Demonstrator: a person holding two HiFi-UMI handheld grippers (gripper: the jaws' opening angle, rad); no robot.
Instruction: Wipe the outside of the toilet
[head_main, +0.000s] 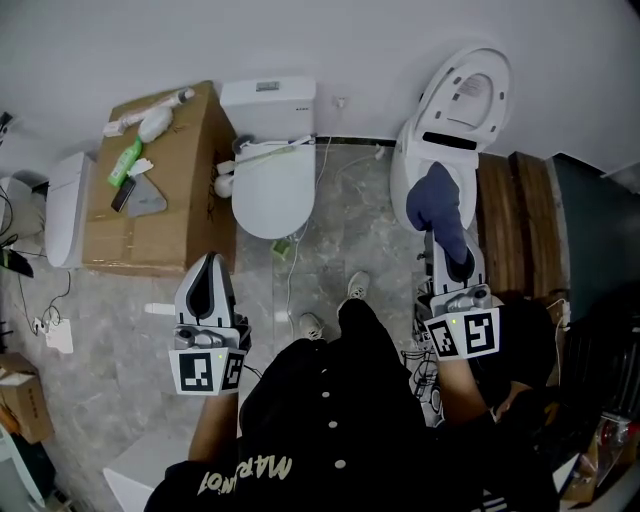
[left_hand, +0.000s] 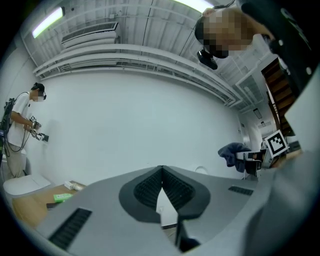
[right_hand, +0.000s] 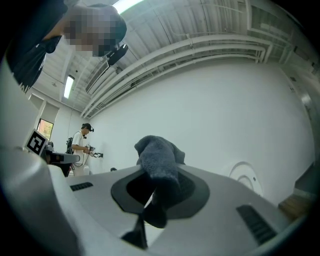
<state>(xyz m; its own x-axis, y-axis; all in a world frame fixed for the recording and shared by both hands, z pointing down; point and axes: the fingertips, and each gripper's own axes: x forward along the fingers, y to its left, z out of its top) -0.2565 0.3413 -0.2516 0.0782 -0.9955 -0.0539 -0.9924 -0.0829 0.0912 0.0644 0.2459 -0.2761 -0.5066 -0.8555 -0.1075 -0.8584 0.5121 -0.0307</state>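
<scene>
right gripper (head_main: 458, 268) clamps blue cloth (head_main: 438, 205) | cloth at front of open-lid toilet (head_main: 408, 165) | left gripper (head_main: 208, 262) closed, empty | best: press cloth flat, sweep outer wall downward

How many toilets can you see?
3: middle toilet against the wall; right toilet, lid up, behind the cloth; left toilet beside the cardboard box. More may be hidden.

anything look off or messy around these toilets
Nothing looks spilled or broken. Two oddities: a big cardboard box stands right beside the middle toilet with small items scattered on top, and a loose white cable trails over the floor in front of it. The right toilet has its lid up.
</scene>
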